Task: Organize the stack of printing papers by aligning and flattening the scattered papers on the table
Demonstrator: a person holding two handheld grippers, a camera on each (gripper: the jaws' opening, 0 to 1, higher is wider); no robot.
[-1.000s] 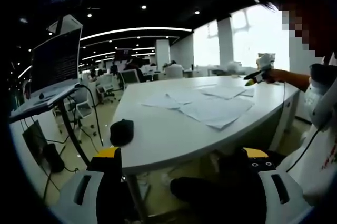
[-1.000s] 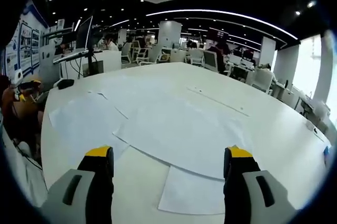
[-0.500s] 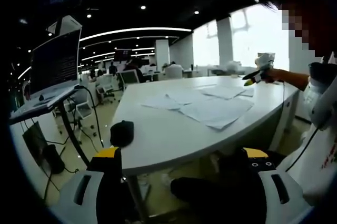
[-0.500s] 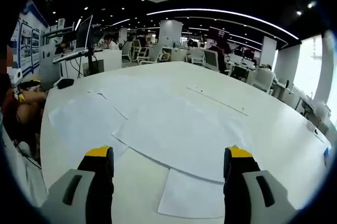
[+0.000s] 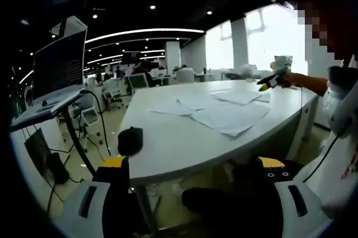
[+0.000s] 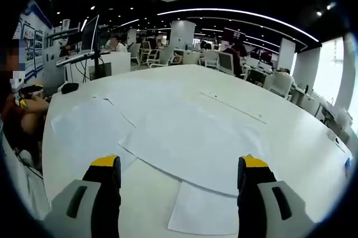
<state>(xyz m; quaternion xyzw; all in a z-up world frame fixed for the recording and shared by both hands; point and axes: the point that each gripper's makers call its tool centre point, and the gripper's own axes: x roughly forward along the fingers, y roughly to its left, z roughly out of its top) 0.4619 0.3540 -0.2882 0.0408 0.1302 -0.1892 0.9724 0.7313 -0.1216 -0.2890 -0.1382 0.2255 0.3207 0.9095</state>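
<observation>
Right gripper view – gripper (image 6: 179,179) spread, above overlapping papers (image 6: 184,143), scattered askew on table (image 6: 291,137).

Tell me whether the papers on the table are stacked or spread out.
Spread out. The papers lie flat, fanned and overlapping at differing angles across the white table, not squared into one pile.
</observation>
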